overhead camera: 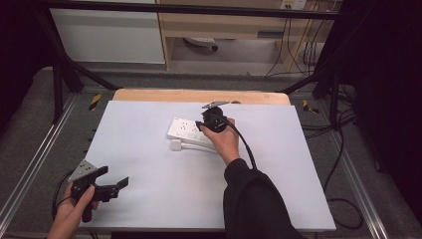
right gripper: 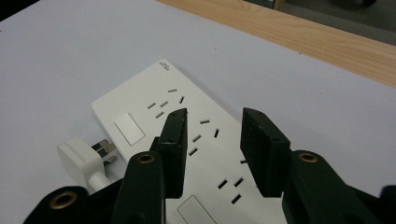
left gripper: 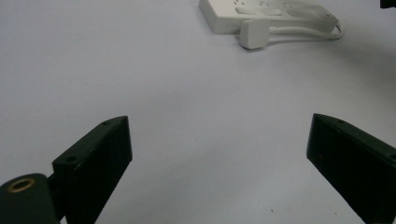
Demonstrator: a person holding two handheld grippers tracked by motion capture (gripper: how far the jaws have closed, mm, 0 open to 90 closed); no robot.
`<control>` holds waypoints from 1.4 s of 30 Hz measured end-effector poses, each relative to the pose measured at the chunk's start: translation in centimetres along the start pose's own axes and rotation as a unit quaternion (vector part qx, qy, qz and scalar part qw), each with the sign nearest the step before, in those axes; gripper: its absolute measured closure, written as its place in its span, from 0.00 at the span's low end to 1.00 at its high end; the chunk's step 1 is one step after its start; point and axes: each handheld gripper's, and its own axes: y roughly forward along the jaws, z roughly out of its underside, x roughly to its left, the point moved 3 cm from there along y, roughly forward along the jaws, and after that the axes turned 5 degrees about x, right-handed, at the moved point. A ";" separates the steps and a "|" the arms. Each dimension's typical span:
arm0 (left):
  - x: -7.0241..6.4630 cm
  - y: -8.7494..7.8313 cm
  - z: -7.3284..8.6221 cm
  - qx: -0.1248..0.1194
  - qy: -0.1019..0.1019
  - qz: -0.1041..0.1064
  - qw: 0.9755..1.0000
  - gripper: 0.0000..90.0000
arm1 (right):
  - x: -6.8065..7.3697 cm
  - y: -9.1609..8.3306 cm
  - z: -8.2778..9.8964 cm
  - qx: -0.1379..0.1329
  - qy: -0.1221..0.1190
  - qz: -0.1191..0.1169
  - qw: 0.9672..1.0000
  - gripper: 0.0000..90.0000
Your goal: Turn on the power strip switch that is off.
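A white power strip (overhead camera: 185, 130) lies flat on the white table top, a little behind its middle. Its white plug (overhead camera: 176, 145) rests beside its near edge, prongs bare, on a cord (overhead camera: 201, 148) that runs along the strip. My right gripper (overhead camera: 205, 125) hovers over the strip's right part. In the right gripper view this gripper (right gripper: 212, 114) is open, nothing in the moderate gap between its jaws, the power strip (right gripper: 154, 107) and plug (right gripper: 81, 161) below. My left gripper (overhead camera: 115, 177) sits at the near left corner, wide open. From the left gripper (left gripper: 219, 122) the strip (left gripper: 266, 13) and plug (left gripper: 254, 33) lie far ahead.
The white sheet (overhead camera: 174, 199) covers a wooden table whose edge (overhead camera: 199, 95) shows at the back. Black frame bars (overhead camera: 59, 74) stand at the sides. Cables (overhead camera: 343, 164) trail on the floor at the right.
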 end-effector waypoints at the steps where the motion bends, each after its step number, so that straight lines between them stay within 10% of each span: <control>1: 0.0 0.0 0.0 0.000 0.000 0.000 1.000 0.08 | -0.1 0.0 0.1 -0.001 0.001 0.001 1.000 0.71; 42: -0.1 0.1 0.0 0.003 0.006 -0.001 1.000 0.08 | 1.0 1.8 3.1 -0.032 -0.003 -0.007 0.999 1.00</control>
